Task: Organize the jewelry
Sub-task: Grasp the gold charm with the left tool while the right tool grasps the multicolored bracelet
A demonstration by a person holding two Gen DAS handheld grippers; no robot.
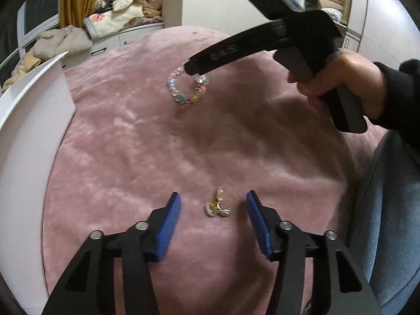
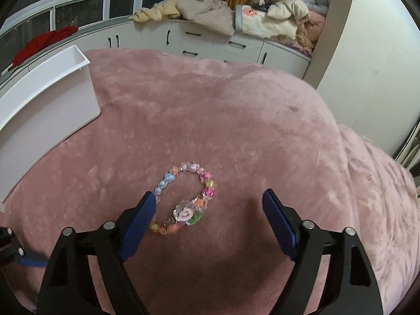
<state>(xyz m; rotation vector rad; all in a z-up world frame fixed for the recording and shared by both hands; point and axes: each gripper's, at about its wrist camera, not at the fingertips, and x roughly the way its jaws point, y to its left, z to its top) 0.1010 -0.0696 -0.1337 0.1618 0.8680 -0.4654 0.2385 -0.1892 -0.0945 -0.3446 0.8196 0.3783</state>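
Note:
A colourful beaded bracelet (image 2: 183, 199) lies flat on the pink blanket; it also shows in the left wrist view (image 1: 187, 89). My right gripper (image 2: 210, 199) is open and hovers just over it, with the bracelet between the blue pads, nearer the left one. In the left wrist view the right gripper (image 1: 195, 69) reaches in from the upper right, its tip over the bracelet. A small cluster of gold and silver earrings (image 1: 218, 207) lies between the open pads of my left gripper (image 1: 214, 204). A white bin (image 2: 44, 99) stands at the left, its inside hidden.
The pink blanket (image 2: 236, 120) covers the whole work surface. The white bin's wall (image 1: 29, 131) is close on the left. White cabinets with piled clothes (image 2: 210, 13) stand behind. The person's jeans-clad leg (image 1: 388, 210) is at the right.

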